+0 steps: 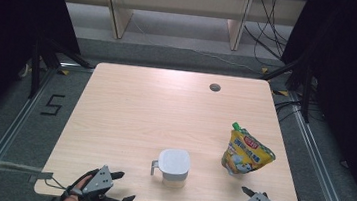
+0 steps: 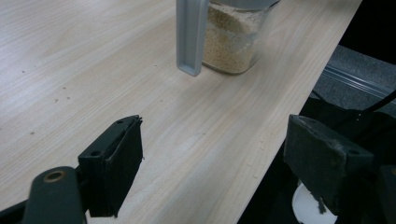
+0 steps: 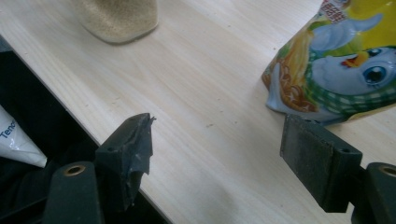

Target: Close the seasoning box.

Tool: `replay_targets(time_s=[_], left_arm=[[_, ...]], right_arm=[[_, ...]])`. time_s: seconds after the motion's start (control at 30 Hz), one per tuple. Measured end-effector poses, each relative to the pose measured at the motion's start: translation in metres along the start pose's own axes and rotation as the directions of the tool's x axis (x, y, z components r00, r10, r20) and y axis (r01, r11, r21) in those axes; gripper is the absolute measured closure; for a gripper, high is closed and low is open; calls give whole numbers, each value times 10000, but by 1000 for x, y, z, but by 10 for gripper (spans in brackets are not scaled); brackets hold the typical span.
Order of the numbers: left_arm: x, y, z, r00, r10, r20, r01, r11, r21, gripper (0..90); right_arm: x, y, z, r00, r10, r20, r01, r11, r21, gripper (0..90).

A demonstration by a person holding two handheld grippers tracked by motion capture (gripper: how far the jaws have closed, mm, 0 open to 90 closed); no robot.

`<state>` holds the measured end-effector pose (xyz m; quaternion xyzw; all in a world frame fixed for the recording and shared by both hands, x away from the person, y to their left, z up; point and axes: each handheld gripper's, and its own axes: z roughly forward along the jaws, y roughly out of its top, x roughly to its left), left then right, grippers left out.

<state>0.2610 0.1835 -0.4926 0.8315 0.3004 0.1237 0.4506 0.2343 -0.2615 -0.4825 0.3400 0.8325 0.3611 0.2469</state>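
**Both tongs released at the near edge of the desk**

Your left tongs [image 1: 119,186] and right tongs [image 1: 238,199] hover over the desk's [image 1: 140,111] near edge, jaws apart with nothing between them. From above, the lidded jar [image 1: 174,167] stands between them, and the yellow pouch [image 1: 246,151] stands upright just ahead of your right tongs. The left gripper view adds what the lid hides: pale grain [image 2: 229,39] inside the jar and its grey handle [image 2: 190,36]. The right gripper view brings out the cartoon bird [image 3: 345,70] printed on the pouch.
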Motion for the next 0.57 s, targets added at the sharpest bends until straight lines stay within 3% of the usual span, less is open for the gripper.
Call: replay_targets(time_s=[0.1,0.13,0.33,0.37,0.47,0.5,0.57], left_arm=[[1,0,0,9997,-242,-61,242,9997,-65,190],[4,0,-1,9998,24,-177,-22,9999,115,190],[2,1,1,9999,-26,-103,26,10000,-15,190],[2,1,1,9998,-176,-69,176,9998,-13,191],[4,0,1,9999,-69,-149,68,9999,-80,191],[3,0,3,9997,-236,-99,235,9996,-176,190],[4,0,2,9998,-130,-139,130,9999,-11,191]], right_arm=[[1,0,2,9999,-84,-79,85,9999,98,263],[2,0,2,9999,-73,-130,75,9999,140,263],[1,-1,4,9997,-140,-204,145,9996,241,263],[1,-1,4,9997,-141,-209,146,9996,237,263],[0,-1,4,9997,-166,-200,170,9996,219,262],[-1,-2,5,9995,-241,-184,245,9995,200,261],[0,-2,4,9997,-125,-195,130,9996,255,261]])
